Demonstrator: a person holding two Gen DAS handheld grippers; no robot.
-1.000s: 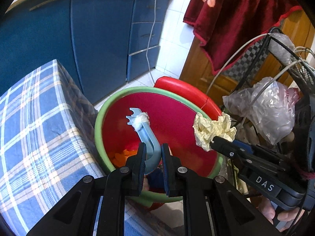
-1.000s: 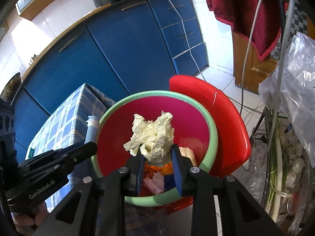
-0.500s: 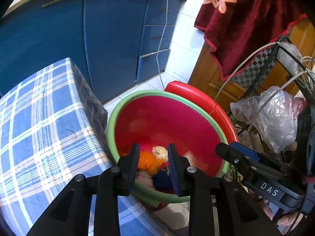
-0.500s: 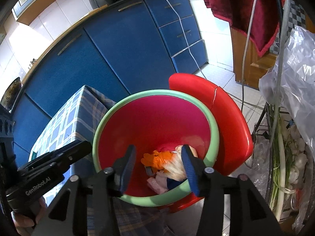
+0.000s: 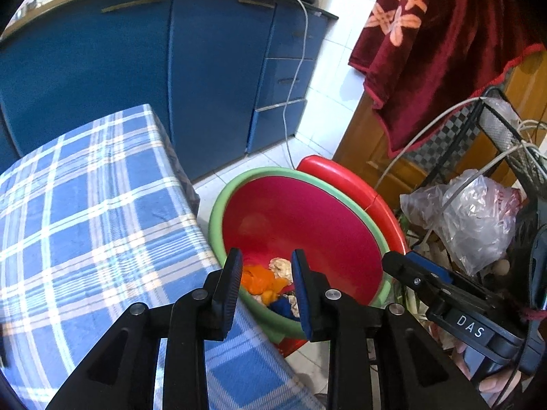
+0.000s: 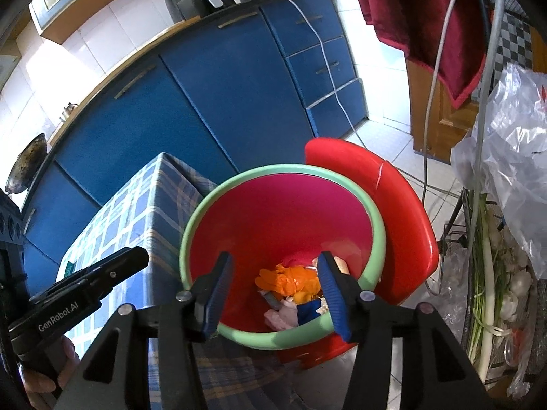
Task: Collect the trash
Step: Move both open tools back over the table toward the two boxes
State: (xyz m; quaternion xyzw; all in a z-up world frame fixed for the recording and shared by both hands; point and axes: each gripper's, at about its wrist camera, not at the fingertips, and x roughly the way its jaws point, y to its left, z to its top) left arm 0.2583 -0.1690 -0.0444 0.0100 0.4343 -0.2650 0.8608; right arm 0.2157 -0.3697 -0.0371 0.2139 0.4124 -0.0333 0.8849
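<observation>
Both grippers are empty right now. The left gripper [image 5: 265,285] and right gripper [image 6: 275,294] have their fingers spread, tilted down over the red bin [image 6: 273,212]. Trash [image 6: 290,282] sits at the bottom, right between the fingertips, beside the plaid bench [image 5: 85,222], so drops land inside.

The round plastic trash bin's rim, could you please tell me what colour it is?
Light green, around a red inside; the rim shows best in the right wrist view.

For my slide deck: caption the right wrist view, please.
Open right hand-held gripper above the green-rimmed red bin holding orange trash.
</observation>
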